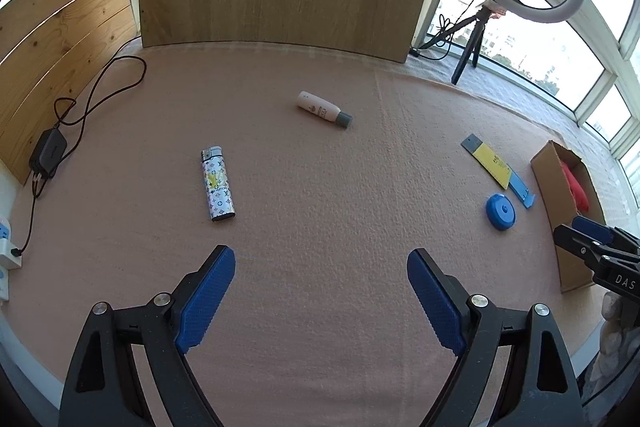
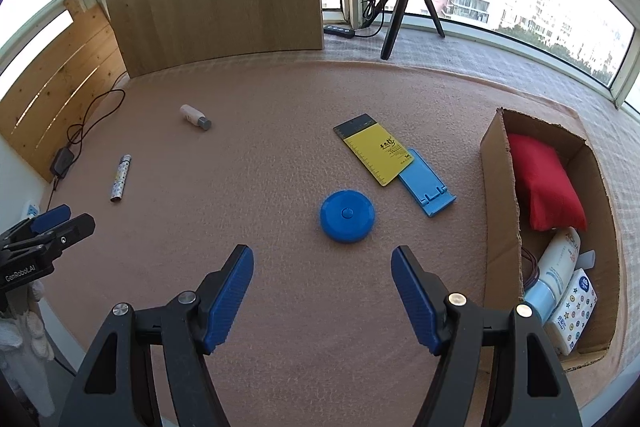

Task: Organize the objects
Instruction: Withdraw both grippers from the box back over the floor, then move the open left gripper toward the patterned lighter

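From the left wrist view, the left claw (image 1: 321, 301) is spread wide and empty above a pink-covered bench (image 1: 320, 187). Ahead and to its left a patterned lighter (image 1: 217, 185) lies flat; farther off, near the middle, a small white bottle (image 1: 324, 109) with a grey cap lies on its side. At the right sit a round blue disc (image 1: 500, 211), a yellow card (image 1: 491, 165) overlapping a blue phone stand (image 1: 521, 189), and an open cardboard box (image 1: 568, 211). From the right wrist view, the right claw (image 2: 322, 301) is likewise spread and empty, the blue disc just ahead of it. The box at the right holds a red cushion (image 2: 546, 185), a white tube (image 2: 556, 267) and a tissue pack (image 2: 574, 311).
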`<state>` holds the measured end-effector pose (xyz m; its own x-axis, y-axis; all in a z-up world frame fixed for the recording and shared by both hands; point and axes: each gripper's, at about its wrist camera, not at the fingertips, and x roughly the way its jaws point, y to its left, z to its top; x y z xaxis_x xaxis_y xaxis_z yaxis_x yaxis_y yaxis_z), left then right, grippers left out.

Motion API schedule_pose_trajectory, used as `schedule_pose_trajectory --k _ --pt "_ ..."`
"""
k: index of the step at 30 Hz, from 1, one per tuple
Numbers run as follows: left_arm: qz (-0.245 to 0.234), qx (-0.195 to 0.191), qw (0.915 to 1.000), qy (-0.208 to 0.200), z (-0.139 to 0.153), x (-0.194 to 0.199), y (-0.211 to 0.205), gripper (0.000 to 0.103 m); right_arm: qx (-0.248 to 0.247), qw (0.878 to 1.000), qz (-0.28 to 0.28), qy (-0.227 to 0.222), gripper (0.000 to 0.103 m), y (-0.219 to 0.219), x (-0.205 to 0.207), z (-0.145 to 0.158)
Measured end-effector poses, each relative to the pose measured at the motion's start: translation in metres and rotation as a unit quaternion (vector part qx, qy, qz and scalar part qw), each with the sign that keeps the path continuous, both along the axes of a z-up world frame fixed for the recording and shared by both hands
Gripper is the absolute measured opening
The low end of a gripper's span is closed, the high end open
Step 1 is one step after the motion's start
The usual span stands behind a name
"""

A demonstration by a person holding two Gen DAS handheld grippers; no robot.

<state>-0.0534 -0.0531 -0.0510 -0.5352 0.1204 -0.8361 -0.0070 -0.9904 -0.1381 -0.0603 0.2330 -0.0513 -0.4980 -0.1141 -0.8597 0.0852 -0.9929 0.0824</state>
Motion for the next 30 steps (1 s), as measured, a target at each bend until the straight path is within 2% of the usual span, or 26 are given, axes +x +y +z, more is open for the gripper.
schedule_pose_trajectory --k 6,14,18,30 --pt "0.002 -0.007 1.0000 -0.001 -0.003 -0.002 -0.013 0.090 -0.002 1.000 -0.007 -0.004 0.068 -0.005 -0.001 -0.004" --pt "0.016 0.003 0.9998 -0.009 -0.011 -0.009 -0.040 0.090 -0.004 1.000 -0.015 -0.008 0.068 -0.008 -0.004 -0.006" --pt "0.025 0.019 0.9994 -0.012 -0.016 -0.012 -0.057 0.090 -0.011 0.999 -0.030 -0.012 0.068 -0.002 -0.007 -0.008" --pt "0.044 0.021 0.9985 -0.026 -0.031 -0.033 -0.088 0.090 -0.033 0.997 -0.062 -0.033 0.068 0.014 -0.015 -0.017"
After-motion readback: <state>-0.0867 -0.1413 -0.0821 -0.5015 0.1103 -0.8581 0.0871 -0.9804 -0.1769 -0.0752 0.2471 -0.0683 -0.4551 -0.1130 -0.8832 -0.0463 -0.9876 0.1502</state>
